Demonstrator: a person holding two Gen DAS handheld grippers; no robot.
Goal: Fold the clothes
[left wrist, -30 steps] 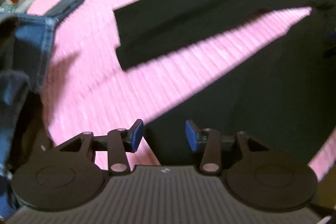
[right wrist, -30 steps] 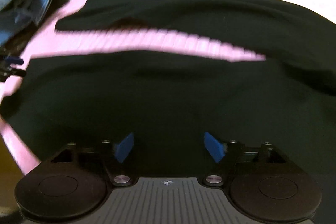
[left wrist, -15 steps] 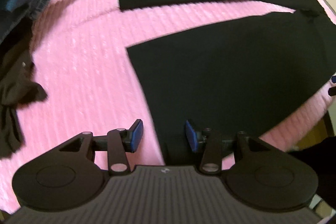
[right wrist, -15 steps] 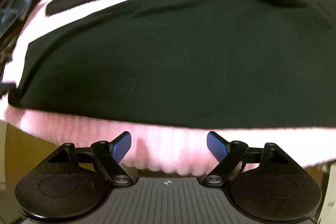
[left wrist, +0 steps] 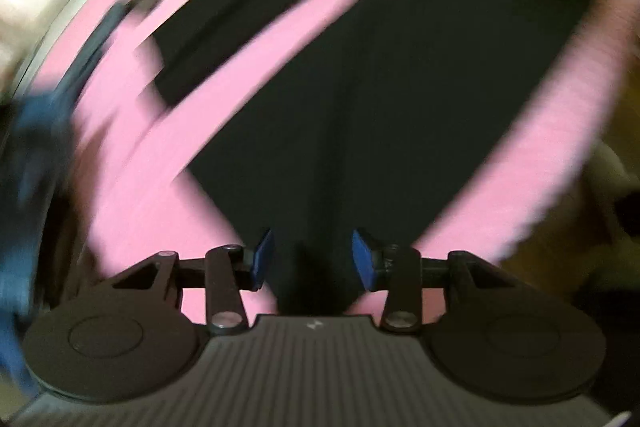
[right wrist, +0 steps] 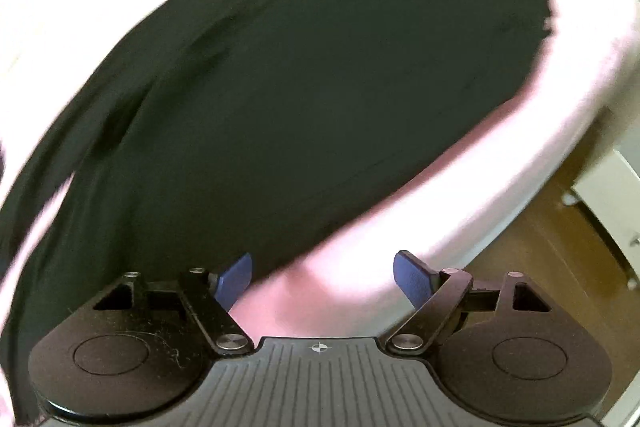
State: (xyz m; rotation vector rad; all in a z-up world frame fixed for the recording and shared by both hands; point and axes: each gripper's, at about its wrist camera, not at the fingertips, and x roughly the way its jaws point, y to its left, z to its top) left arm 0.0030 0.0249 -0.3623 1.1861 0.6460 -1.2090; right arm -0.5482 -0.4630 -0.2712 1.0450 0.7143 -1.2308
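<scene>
A black long-sleeved garment (left wrist: 400,87) lies spread flat on a pink ribbed blanket (left wrist: 132,163). In the blurred left wrist view a sleeve (left wrist: 248,7) runs up and away from the body. My left gripper (left wrist: 312,259) hovers over a corner of the body near the hem, jaws partly apart, nothing between the blue pads. The right wrist view shows the same garment (right wrist: 320,87) filling the middle. My right gripper (right wrist: 324,277) stands wide open above the blanket (right wrist: 352,267) just off the garment's near edge, its left pad (right wrist: 234,279) over the black cloth.
Blue denim clothes (left wrist: 24,163) lie heaped at the left edge of the blanket. The blanket's edge drops off to a wooden floor (right wrist: 540,247) at the right, where a white piece of furniture (right wrist: 608,187) stands.
Both hands have swung fast and rolled, so both views are tilted and blurred. The right view now takes in the blanket's right edge and floor. Neither gripper's opening differs.
</scene>
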